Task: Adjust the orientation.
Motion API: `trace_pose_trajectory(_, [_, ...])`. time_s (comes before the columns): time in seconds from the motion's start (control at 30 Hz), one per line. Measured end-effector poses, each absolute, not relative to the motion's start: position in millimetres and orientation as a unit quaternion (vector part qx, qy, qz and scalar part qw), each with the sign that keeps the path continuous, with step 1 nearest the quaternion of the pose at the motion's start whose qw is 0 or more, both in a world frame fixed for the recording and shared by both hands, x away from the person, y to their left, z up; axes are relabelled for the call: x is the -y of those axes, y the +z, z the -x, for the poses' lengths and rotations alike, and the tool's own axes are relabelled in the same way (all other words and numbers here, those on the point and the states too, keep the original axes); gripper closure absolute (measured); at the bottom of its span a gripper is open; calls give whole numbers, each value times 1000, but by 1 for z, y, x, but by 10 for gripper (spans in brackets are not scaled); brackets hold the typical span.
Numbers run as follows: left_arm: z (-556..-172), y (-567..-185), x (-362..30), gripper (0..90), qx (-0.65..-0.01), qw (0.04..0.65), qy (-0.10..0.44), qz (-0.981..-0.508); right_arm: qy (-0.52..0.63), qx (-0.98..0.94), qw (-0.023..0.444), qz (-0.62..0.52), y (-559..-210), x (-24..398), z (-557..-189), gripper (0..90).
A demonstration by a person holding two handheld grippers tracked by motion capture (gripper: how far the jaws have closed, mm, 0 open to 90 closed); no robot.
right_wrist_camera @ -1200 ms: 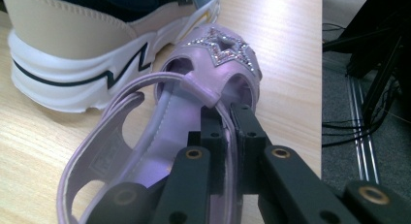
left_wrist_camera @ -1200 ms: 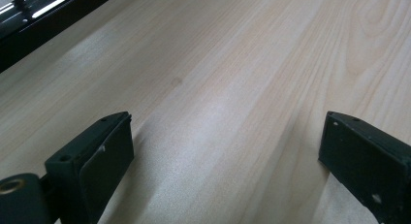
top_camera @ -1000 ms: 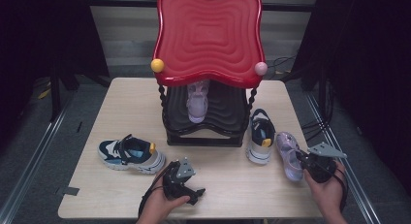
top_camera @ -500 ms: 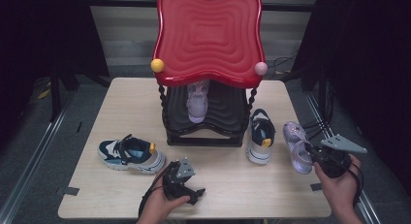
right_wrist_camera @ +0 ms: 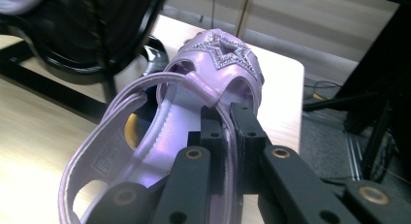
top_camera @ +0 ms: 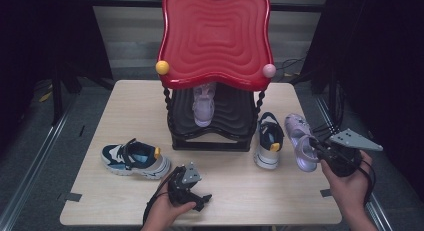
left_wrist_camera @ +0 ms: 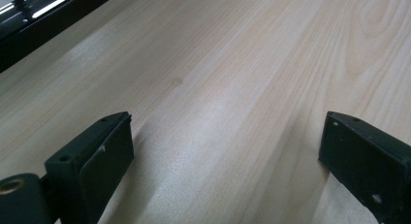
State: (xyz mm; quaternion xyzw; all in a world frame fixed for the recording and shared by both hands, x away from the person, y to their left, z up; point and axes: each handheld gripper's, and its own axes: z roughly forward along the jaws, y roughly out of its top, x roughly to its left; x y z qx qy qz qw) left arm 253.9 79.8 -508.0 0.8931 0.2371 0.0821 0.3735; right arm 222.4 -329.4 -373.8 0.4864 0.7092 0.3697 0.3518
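A lilac sandal [top_camera: 298, 141] with a glittery star on its toe [right_wrist_camera: 213, 73] hangs tilted above the table's right edge. My right gripper [top_camera: 315, 147] is shut on the sandal's side wall near the strap, with both jaws pinched together on it [right_wrist_camera: 229, 120]. A matching lilac sandal [top_camera: 204, 106] stands on the lower black shelf of the red-topped rack [top_camera: 215, 41]. My left gripper [top_camera: 199, 195] rests on the table near the front edge, with its jaws [left_wrist_camera: 225, 122] wide open over bare wood.
A navy and white sneaker [top_camera: 267, 141] stands just right of the rack, close to the held sandal. Its pair [top_camera: 134, 158] lies at the table's left front. The wooden table [top_camera: 235, 191] ends close behind the right hand, and cables hang at the right.
The right hand has lifted the lilac sandal off the table and drawn it slightly rightward. The left gripper has stayed still.
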Motion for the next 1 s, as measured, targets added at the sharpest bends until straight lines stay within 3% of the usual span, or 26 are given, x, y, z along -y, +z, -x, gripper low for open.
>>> trace_pose_trajectory(1.0, [-254,-508,-80,49,-237,373,82,-893,417,-739,315,-426,-381,272,-204,852])
